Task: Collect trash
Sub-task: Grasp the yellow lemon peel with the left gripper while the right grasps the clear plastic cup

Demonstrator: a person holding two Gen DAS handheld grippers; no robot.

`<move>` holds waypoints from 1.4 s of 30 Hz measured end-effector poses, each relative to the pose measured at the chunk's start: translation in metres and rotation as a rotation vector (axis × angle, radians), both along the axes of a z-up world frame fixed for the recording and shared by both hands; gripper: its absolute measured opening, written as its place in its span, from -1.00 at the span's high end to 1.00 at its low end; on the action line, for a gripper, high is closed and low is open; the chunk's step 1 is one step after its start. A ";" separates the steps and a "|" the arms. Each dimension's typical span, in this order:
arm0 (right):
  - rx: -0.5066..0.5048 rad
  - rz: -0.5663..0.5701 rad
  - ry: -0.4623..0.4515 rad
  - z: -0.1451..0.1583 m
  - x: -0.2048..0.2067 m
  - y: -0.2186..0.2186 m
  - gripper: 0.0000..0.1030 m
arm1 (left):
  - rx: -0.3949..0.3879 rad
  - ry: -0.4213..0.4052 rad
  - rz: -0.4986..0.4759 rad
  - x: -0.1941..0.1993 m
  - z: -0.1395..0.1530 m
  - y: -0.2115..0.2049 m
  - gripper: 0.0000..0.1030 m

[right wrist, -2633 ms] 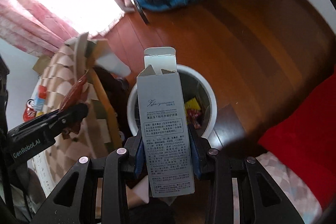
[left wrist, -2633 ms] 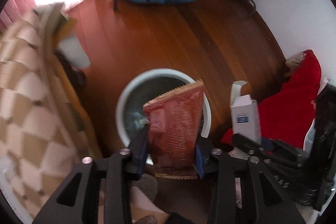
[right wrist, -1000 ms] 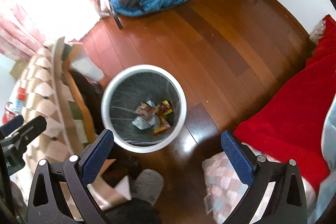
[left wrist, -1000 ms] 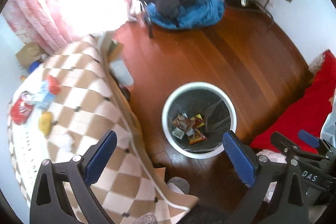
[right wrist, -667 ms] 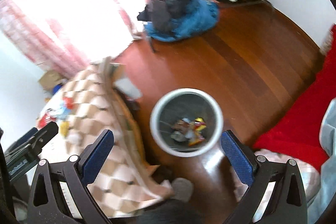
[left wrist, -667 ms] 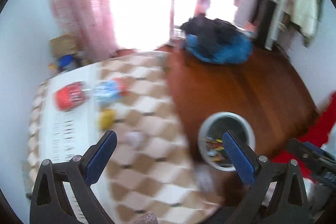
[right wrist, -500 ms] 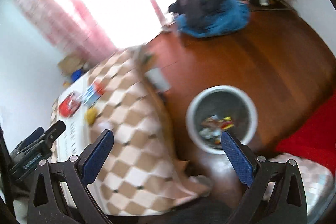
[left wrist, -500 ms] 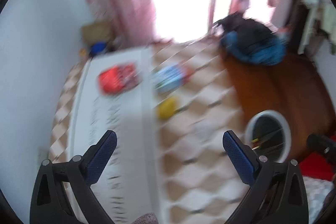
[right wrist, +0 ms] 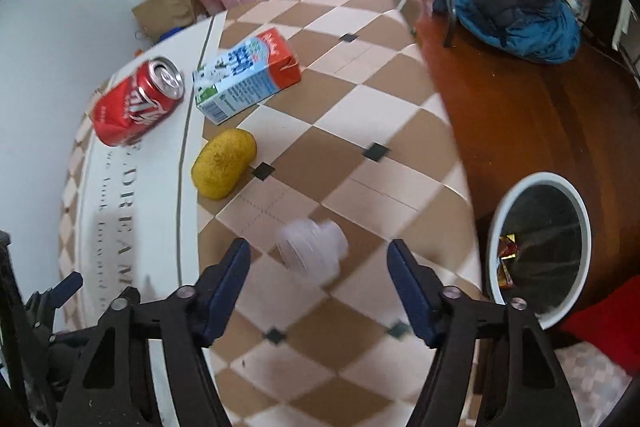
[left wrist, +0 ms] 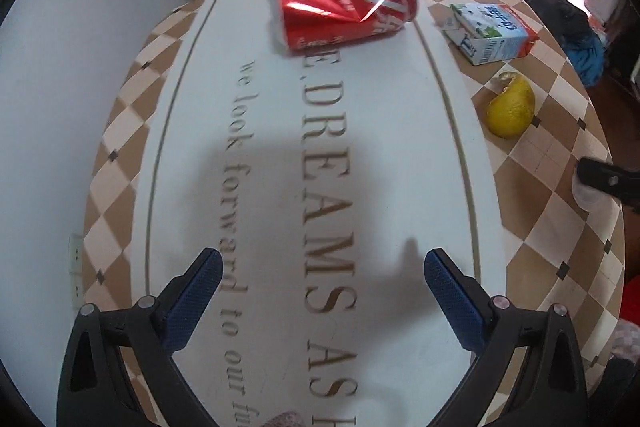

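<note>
Both grippers swung from bin to table; right gripper (right wrist: pixel 318 261), jaws closing but apart, straddles blurred, seemingly plastic cup (right wrist: pixel 312 246).

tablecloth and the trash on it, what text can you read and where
"DREAMS AS" in large gold letters on the tablecloth
"we look forward to our" in smaller gold letters beside it, cut off at the frame edge
Red can: white brand lettering, not readable
Milk carton: blue print and a barcode, too small to read
</note>
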State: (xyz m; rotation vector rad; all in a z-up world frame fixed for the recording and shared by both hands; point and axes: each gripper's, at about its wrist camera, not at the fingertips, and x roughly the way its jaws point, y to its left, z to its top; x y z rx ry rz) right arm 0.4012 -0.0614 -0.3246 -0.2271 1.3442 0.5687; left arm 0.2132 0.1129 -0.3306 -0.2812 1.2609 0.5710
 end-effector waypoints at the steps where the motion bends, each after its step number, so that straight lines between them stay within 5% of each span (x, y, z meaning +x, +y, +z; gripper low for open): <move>1: -0.003 0.005 0.008 -0.006 0.001 0.005 -0.19 | 0.008 -0.008 -0.021 0.005 0.001 -0.003 -1.00; 3: -0.003 0.019 0.039 -0.018 0.002 0.010 0.13 | 0.029 -0.021 -0.068 0.018 0.005 -0.011 -1.00; 9: 0.021 -0.034 0.016 -0.013 0.012 -0.009 0.14 | 0.059 -0.093 -0.252 0.067 0.021 -0.040 -0.98; 10: 0.016 -0.055 0.010 -0.012 0.018 -0.016 0.14 | 0.062 -0.111 -0.295 0.076 0.022 -0.046 -0.87; 11: 0.012 -0.075 0.010 -0.012 0.024 -0.022 0.14 | 0.074 -0.104 -0.317 0.085 0.021 -0.051 -0.49; 13: 0.005 -0.103 0.011 -0.013 0.035 -0.033 0.14 | 0.050 -0.076 -0.357 0.102 0.014 -0.053 -0.11; 17: -0.007 -0.131 0.022 -0.017 0.054 -0.047 0.13 | -0.056 -0.070 -0.382 0.125 0.005 -0.054 -0.11; 21: -0.006 -0.134 0.022 -0.017 0.065 -0.050 0.13 | -0.074 -0.047 -0.387 0.132 0.004 -0.064 -0.11; 26: -0.016 -0.118 0.015 -0.018 0.068 -0.045 0.13 | -0.062 -0.040 -0.380 0.136 0.004 -0.068 0.31; 32: -0.022 -0.116 0.012 -0.017 0.065 -0.043 0.13 | -0.056 -0.051 -0.358 0.136 0.005 -0.066 0.48; 42: -0.028 -0.095 -0.003 -0.013 0.042 -0.039 0.13 | -0.065 -0.120 -0.132 0.083 0.025 -0.052 0.51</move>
